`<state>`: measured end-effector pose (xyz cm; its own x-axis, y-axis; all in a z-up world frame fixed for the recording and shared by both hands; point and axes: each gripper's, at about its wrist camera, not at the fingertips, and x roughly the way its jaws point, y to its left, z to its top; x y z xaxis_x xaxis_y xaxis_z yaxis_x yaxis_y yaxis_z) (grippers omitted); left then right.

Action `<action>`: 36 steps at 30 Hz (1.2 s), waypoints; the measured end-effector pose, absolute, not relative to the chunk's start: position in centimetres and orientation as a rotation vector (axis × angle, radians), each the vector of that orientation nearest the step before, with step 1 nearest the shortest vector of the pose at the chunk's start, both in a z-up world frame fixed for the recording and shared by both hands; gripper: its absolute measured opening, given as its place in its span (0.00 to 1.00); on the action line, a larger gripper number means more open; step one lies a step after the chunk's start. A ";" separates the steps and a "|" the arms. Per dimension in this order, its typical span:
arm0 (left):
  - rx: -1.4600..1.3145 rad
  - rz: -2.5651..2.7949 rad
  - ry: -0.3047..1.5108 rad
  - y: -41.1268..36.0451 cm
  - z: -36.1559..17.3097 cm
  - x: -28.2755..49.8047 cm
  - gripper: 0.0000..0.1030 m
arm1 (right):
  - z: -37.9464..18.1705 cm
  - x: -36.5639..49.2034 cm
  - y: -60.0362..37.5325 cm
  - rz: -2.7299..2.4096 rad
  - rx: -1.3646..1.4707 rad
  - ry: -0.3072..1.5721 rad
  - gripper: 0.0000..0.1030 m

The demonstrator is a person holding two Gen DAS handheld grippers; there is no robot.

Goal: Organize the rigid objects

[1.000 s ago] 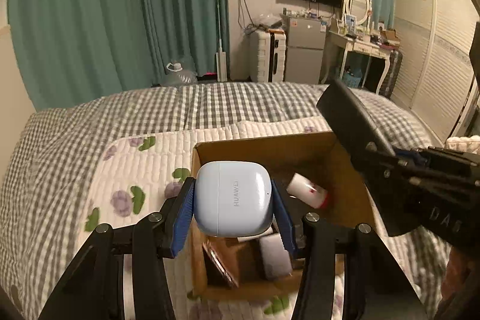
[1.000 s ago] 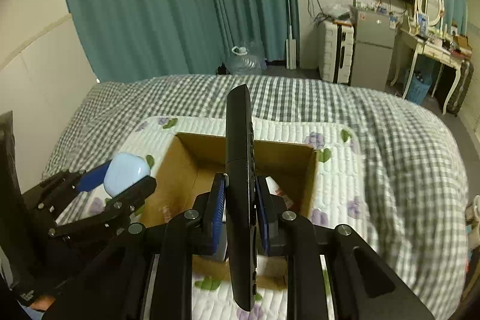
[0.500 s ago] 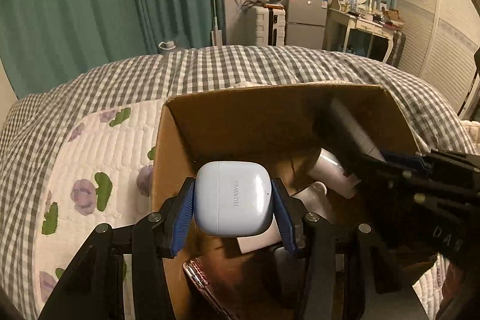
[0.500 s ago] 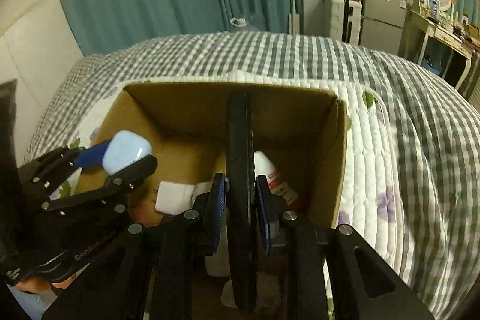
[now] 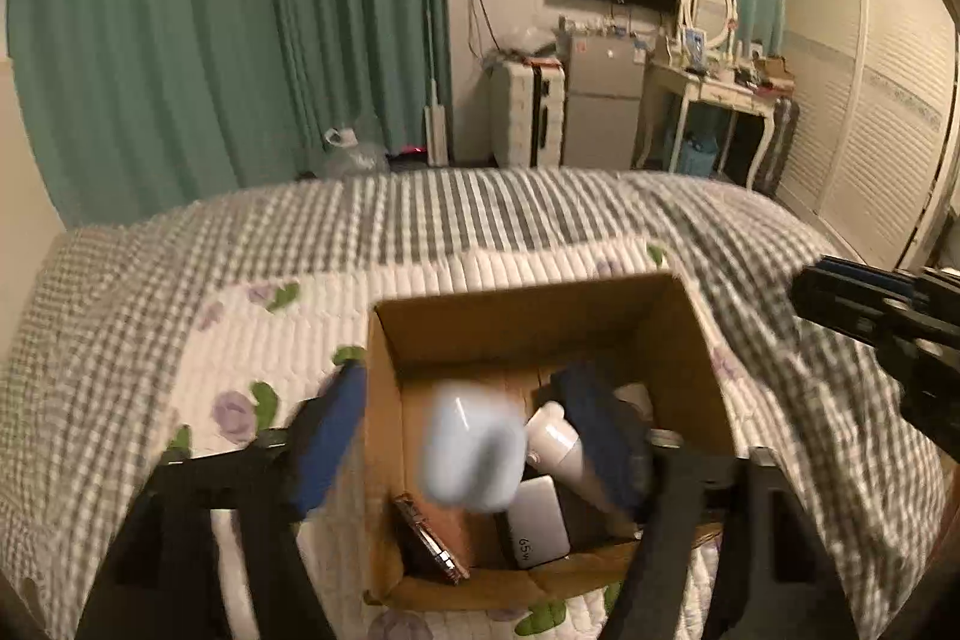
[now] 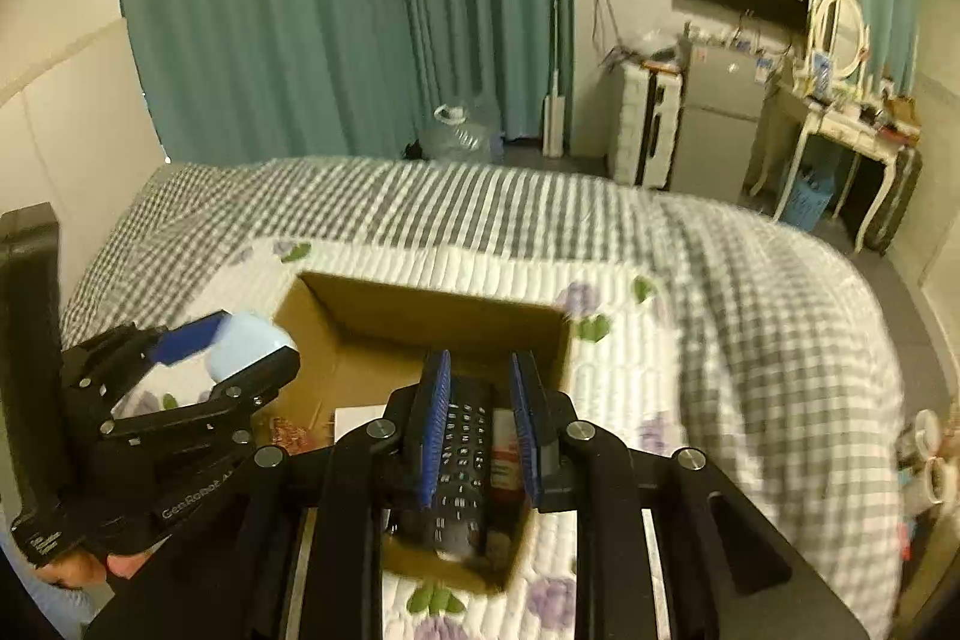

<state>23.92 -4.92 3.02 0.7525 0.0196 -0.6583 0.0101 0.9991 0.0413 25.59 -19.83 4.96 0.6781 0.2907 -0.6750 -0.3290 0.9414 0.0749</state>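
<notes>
The left tongs [image 5: 474, 436] stand wide over the open brown cardboard box [image 5: 528, 310] on the quilted bed [image 5: 288, 316], and the blurred pale-blue rounded earbud case [image 5: 471, 451] sits loose between them, apparently dropping in. The right tongs [image 6: 480, 424] are also parted, the black button-covered remote control [image 6: 462, 466] lying in the box below. Both should lift straight up, clear of the walls.

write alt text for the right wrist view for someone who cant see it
The right gripper stands open over a cardboard box on a quilted bed, a black remote control lying loose in the box between its blue pads. At left, the left gripper has a pale blue earbud case between its fingers.
</notes>
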 end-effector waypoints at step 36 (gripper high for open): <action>0.057 0.047 0.326 -0.9 8.8 5.0 1.00 | 12.1 4.7 -19.5 0.219 -0.005 0.321 1.00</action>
